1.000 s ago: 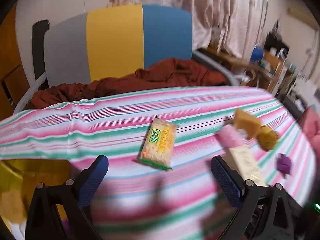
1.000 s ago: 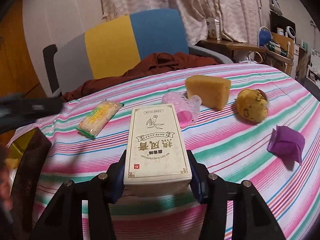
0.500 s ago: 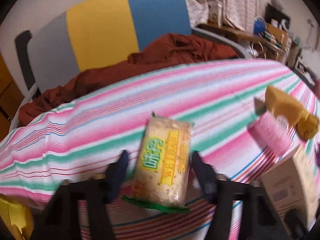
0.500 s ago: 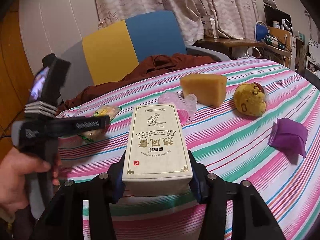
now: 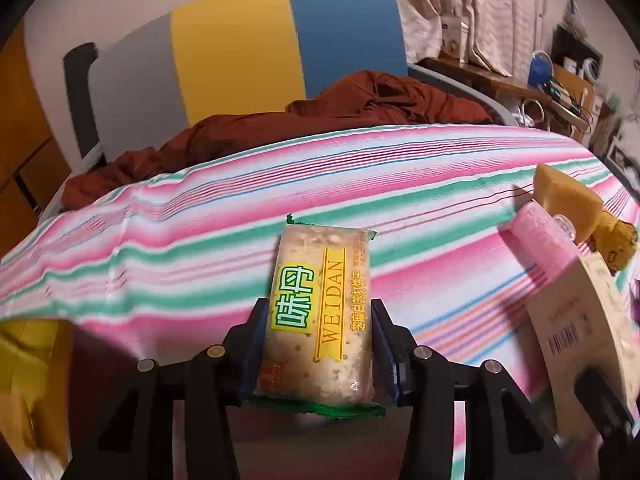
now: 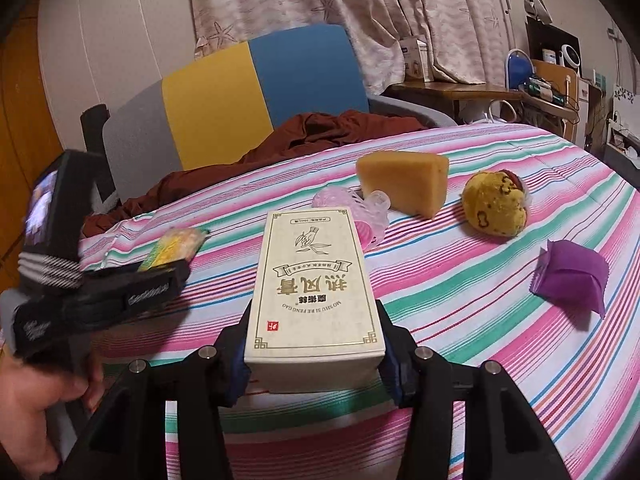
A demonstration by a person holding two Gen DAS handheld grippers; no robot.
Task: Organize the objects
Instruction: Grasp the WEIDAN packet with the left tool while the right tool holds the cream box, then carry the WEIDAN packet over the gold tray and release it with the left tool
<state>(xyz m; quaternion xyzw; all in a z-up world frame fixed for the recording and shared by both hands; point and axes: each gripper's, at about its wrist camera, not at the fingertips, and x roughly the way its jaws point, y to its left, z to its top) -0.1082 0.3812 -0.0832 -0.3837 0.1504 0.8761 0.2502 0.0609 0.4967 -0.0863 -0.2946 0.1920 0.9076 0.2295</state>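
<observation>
Left gripper [image 5: 318, 344]: a second earlier its jaws stood wide above the striped tablecloth [image 5: 200, 240] with the cracker packet [image 5: 320, 312] lying ahead, untouched. By this moment the gripper had dropped onto it and the jaws were closing, blue pads against both long sides of the packet. The packet lay lengthwise between them, its near green end over the table's near edge.

Right gripper [image 6: 314, 354]: unchanged, jaws part closed and clamped on the cream carton [image 6: 314, 280], held just right of the packet.

Far right on the cloth, untouched: yellow sponge wedge [image 6: 404, 180], pink mesh item [image 6: 360, 212] touching it, yellow plush toy [image 6: 494, 204], purple packet [image 6: 570, 276].

Judgement: with both grippers loaded, packet and carton looked ready to move; the destination was not visible.
</observation>
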